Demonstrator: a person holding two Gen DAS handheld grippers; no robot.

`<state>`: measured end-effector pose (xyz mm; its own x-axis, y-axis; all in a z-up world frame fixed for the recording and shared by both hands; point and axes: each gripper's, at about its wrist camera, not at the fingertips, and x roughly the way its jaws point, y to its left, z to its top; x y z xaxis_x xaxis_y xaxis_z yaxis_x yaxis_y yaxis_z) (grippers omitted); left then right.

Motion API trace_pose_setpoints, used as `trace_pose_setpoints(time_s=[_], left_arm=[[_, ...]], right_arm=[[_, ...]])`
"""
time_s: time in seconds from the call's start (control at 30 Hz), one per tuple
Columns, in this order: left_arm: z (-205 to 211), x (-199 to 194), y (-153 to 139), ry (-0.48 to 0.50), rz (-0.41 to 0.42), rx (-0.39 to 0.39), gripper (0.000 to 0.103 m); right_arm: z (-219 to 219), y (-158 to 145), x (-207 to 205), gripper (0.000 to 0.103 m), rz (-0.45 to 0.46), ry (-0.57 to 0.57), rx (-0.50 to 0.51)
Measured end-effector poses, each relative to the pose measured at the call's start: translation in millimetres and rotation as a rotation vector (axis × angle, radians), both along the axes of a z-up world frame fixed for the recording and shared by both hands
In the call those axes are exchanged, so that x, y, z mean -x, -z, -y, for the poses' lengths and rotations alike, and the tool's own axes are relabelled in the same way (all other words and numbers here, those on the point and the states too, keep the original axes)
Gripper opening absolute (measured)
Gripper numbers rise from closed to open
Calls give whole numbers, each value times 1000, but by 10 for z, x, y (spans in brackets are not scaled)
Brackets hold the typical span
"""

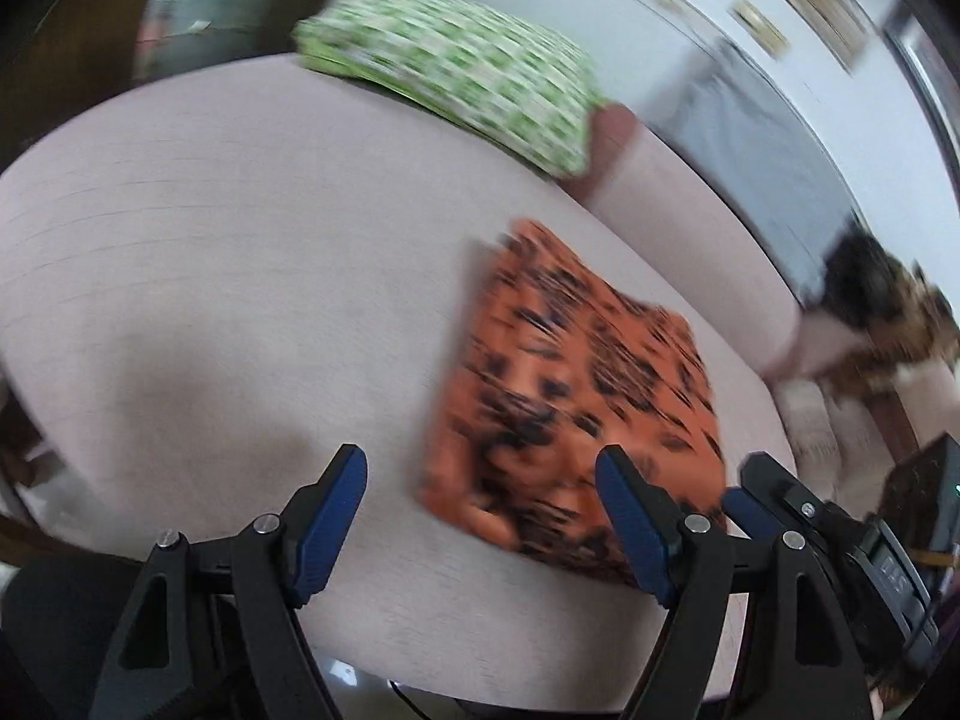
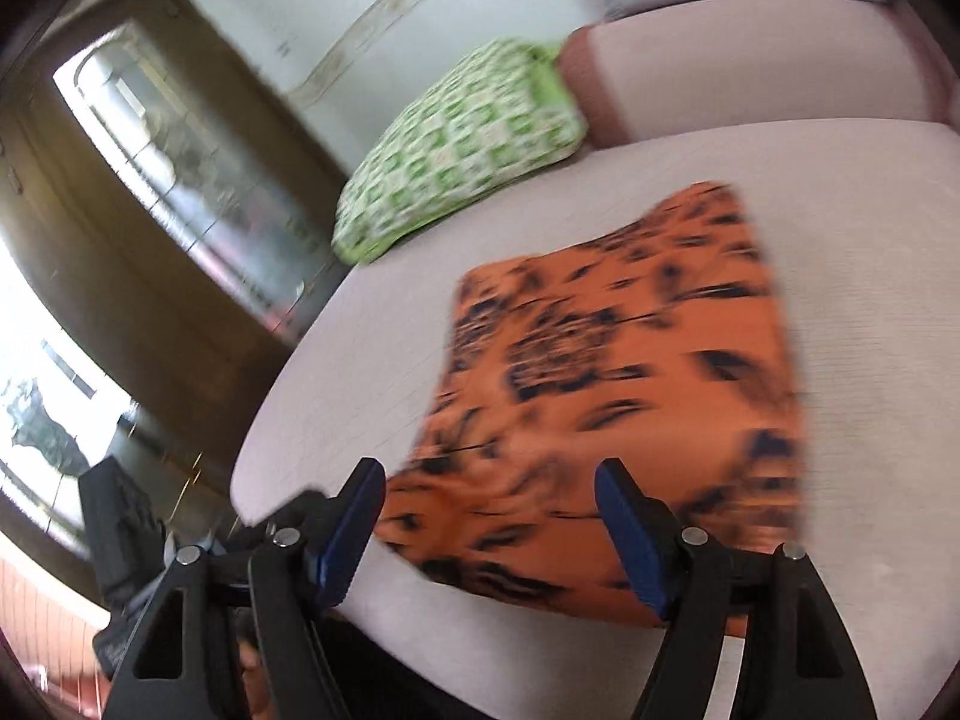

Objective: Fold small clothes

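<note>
An orange cloth with black markings (image 1: 576, 390) lies folded flat in a rough rectangle on the pale pink bed (image 1: 210, 240); it also shows in the right wrist view (image 2: 618, 396). My left gripper (image 1: 480, 468) is open and empty, above the cloth's near left edge. My right gripper (image 2: 489, 483) is open and empty, above the cloth's near edge. The right gripper also shows at the lower right of the left wrist view (image 1: 774, 492). Both views are motion-blurred.
A green-and-white checked pillow (image 1: 456, 72) lies at the bed's far side, also in the right wrist view (image 2: 462, 144). A pink bolster (image 2: 750, 60) lies behind it. A dark wooden cabinet (image 2: 150, 210) stands left of the bed. The bed's near edge (image 2: 540, 672) is below the grippers.
</note>
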<state>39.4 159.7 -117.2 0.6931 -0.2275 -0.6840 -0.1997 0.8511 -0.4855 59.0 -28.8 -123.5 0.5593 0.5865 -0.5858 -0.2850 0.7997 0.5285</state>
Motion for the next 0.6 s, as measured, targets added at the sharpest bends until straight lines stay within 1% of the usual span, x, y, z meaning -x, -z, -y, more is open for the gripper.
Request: trace_pose_setpoints(time_s=[0.03,0.07,0.1,0.13,0.17,0.2,0.23,0.27,0.3,0.33,0.37,0.4,0.43,0.47,0.5,0.53,0.57,0.6], left_arm=[[57,-49,-12,7,-4,-8,79],[95,-96,-10,13,-7,-14,79],[126,-172,21,23,-24,-18,69],[145,-256,72,38,-54,-28,29],[160,-357,136,69,-100,-45,12],[132,-398,175,68,-114,-47,13],[103,-399,167,55,-110,-57,13],[93,-384,139,52,-101,-76,13],[110,-368,121,52,-91,-113,13],[143,-370,184,53,-112,-154,13],[162,-397,326,62,-175,-148,14],[174,-399,375,65,-192,-152,17],[206,-396,299,66,-182,-191,21],[207,-385,226,55,-172,-191,23],[201,-368,160,44,-155,-180,26],[199,-345,66,27,-136,-186,30],[203,-326,-30,11,-118,-205,32],[211,-299,-158,-8,-87,-229,38]], right_arm=[[53,-16,-107,76,-10,12,-3],[146,17,-107,76,-21,23,-7],[232,62,-94,76,-36,38,-21],[298,91,-85,76,-43,47,-35],[371,98,-60,76,-47,56,-48],[431,107,-38,76,-46,63,-59],[486,111,-13,76,-44,66,-69],[508,121,-11,76,-44,68,-75],[553,143,7,76,-46,72,-80],[620,166,29,76,-50,75,-88],[666,181,27,76,-60,78,-94],[710,239,7,76,-83,87,-101],[751,278,5,76,-102,90,-113],[792,318,-9,76,-119,90,-136],[836,335,-13,76,-125,92,-156],[890,330,-13,76,-124,99,-174],[948,317,-14,76,-121,104,-199],[1022,303,-27,77,-122,113,-229]])
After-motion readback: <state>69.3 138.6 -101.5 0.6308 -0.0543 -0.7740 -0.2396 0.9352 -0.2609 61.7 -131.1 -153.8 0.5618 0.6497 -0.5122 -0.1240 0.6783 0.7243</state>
